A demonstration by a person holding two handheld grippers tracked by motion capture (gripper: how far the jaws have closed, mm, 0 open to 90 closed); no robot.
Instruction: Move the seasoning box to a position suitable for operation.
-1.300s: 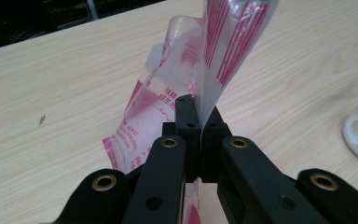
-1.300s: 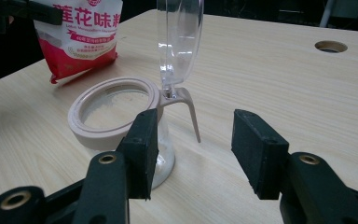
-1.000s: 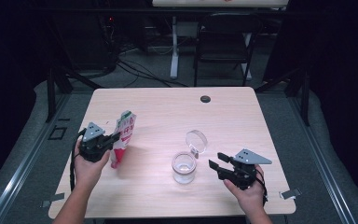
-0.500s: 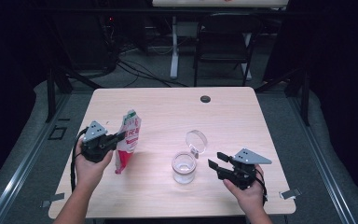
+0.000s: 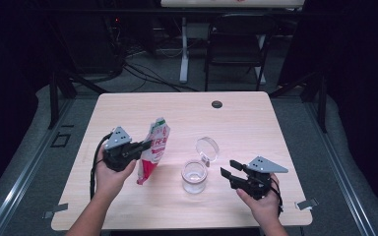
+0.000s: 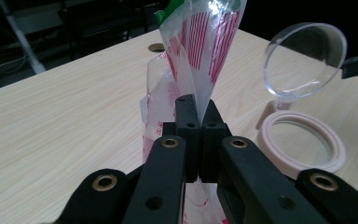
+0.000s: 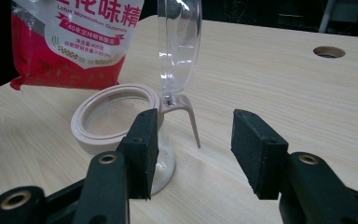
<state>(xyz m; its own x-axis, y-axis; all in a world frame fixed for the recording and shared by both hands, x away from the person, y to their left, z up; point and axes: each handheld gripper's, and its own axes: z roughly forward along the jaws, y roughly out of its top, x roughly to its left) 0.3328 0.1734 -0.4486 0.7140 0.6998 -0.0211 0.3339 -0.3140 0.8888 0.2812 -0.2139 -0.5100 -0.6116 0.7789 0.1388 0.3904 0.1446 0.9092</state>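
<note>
Left of the glass jar (image 5: 195, 176) on the desk (image 5: 256, 123), the left gripper (image 5: 142, 145) has its fingers (image 6: 187, 122) pressed together, pinching the red and white bag (image 5: 153, 147) and holding it lifted and tilted. Right of the jar, the right gripper (image 5: 230, 172) hovers, its fingers (image 7: 142, 149) spread and holding nothing. Behind the jar its clear lid (image 5: 207, 147) stands open

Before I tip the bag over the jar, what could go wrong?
The left gripper pinches only thin film of the bag, so it could slip or swing. The jar stands unheld: the right gripper is open beside it, so a bump may tip it. The raised lid could block the pour.
</note>
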